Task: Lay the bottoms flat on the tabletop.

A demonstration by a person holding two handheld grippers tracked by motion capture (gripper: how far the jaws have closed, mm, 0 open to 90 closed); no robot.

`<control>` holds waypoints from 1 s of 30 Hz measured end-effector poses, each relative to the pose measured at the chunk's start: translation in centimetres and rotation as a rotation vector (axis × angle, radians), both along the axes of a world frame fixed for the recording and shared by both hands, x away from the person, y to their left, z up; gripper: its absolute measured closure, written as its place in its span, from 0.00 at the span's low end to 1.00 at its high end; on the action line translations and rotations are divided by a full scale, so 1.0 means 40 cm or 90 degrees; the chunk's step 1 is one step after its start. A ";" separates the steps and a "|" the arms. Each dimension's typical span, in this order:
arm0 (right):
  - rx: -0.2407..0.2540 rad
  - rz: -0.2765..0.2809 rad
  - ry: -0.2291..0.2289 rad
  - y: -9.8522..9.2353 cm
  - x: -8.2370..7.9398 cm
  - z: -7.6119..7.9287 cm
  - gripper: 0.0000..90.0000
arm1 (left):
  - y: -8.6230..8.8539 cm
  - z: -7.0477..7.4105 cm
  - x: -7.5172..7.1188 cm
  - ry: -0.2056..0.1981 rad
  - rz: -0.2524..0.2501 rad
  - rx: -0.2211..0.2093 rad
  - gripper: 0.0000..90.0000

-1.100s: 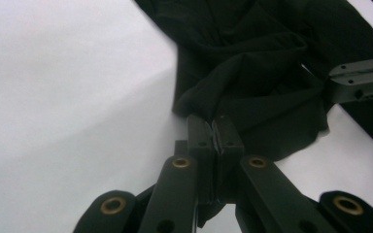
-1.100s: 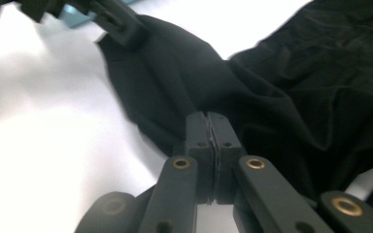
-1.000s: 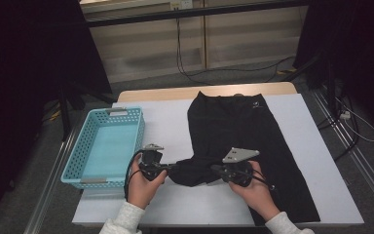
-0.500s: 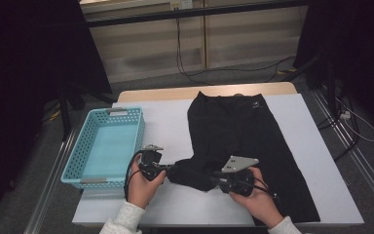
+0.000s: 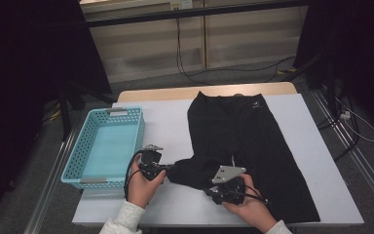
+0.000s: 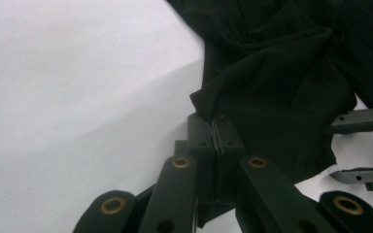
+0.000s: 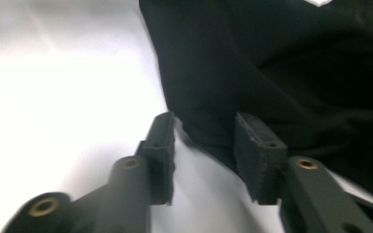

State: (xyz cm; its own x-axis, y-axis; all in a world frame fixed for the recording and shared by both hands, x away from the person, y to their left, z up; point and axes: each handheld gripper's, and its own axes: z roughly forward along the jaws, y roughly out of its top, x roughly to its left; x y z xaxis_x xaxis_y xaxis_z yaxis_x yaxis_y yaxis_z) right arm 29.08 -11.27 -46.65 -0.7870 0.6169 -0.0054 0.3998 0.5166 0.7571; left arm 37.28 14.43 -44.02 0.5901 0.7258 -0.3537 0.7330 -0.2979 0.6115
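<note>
A black garment (image 5: 246, 126) lies spread on the white table (image 5: 160, 122), with one lower corner folded over toward the left. My left gripper (image 5: 168, 168) is shut on that folded corner; in the left gripper view its jaws (image 6: 214, 127) pinch the fabric (image 6: 281, 73) edge. My right gripper (image 5: 210, 191) sits near the front edge, just below the fold. Its jaws have just been opening. In the right gripper view the pads (image 7: 204, 131) stand apart, and the garment's hem (image 7: 272, 63) lies between and beyond them, unpressed.
A light blue plastic basket (image 5: 137, 134) stands empty on the table's left side, close to my left hand. Bare white table lies in front of the basket and between my hands. Cables run on the floor behind the table.
My right gripper has slid toward the table's near edge and its jaws have opened, letting go of the fabric. The left gripper has kept still, shut on the corner.
</note>
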 end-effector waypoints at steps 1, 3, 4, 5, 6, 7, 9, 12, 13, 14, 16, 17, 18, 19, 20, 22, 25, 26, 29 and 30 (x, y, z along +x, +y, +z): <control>-0.001 0.002 0.001 0.000 0.002 0.000 0.63 | -0.001 0.000 -0.001 0.001 0.001 -0.001 0.99; 0.008 -0.007 0.004 -0.002 0.007 -0.002 0.66 | -0.002 -0.001 -0.001 0.005 -0.003 -0.002 0.99; 0.009 -0.014 0.004 -0.004 0.011 -0.002 0.72 | -0.003 -0.001 -0.001 0.004 -0.004 -0.001 0.99; 0.006 -0.019 0.001 -0.005 0.015 -0.002 0.76 | -0.003 0.000 -0.001 0.004 -0.005 -0.001 0.99; 0.006 -0.021 0.001 -0.005 0.017 -0.002 0.82 | -0.004 0.000 -0.002 0.003 -0.004 -0.003 0.99; 0.001 -0.026 -0.004 -0.006 0.020 -0.001 0.89 | -0.003 0.002 -0.002 0.002 -0.004 -0.003 0.99; 0.002 -0.027 -0.003 -0.010 0.024 0.000 0.95 | 0.000 0.006 -0.002 0.001 -0.004 -0.009 0.99; 0.019 -0.038 0.004 -0.026 0.024 0.010 0.96 | 0.003 0.014 -0.003 0.002 -0.003 -0.019 0.99; 0.027 -0.040 0.007 -0.034 0.023 0.016 0.96 | 0.004 0.017 -0.003 0.003 -0.007 -0.020 0.99; 0.036 -0.042 0.007 -0.042 0.021 0.023 0.96 | 0.003 0.019 -0.004 0.005 -0.009 -0.024 0.98; 0.052 -0.045 0.004 -0.056 0.017 0.036 0.96 | 0.001 0.022 -0.007 0.004 -0.011 -0.027 0.98; 0.064 -0.047 0.009 -0.063 0.014 0.041 0.96 | -0.001 0.023 -0.009 0.006 -0.013 -0.030 0.98; 0.074 -0.045 0.013 -0.068 0.011 0.045 0.96 | -0.002 0.026 -0.012 0.009 -0.017 -0.032 0.98; 0.076 -0.046 0.013 -0.074 0.007 0.050 0.96 | -0.003 0.030 -0.016 0.010 -0.022 -0.036 0.98; 0.076 -0.047 0.010 -0.078 0.002 0.056 0.96 | -0.005 0.034 -0.022 0.013 -0.025 -0.041 0.98; 0.083 -0.047 0.010 -0.089 -0.011 0.065 0.96 | -0.008 0.044 -0.032 0.014 -0.036 -0.045 0.98; 0.088 -0.044 0.014 -0.109 -0.032 0.072 0.96 | -0.018 0.057 -0.048 0.014 -0.047 -0.052 0.97; 0.089 -0.044 0.016 -0.116 -0.039 0.072 0.96 | -0.022 0.059 -0.053 0.016 -0.054 -0.053 0.97; 0.088 -0.051 0.016 -0.139 -0.056 0.075 0.96 | -0.037 0.062 -0.067 0.021 -0.065 -0.048 0.96; 0.088 -0.055 0.019 -0.147 -0.060 0.076 0.96 | -0.040 0.063 -0.071 0.022 -0.072 -0.047 0.95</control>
State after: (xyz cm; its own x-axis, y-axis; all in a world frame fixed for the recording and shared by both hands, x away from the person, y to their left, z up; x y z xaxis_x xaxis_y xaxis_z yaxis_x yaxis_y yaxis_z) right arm 26.68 -17.13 -43.62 -0.7293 0.6758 0.1068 0.4622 0.3714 0.8053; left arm 34.45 12.82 -41.49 0.6529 0.6269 -0.4250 0.7183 -0.3347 0.6099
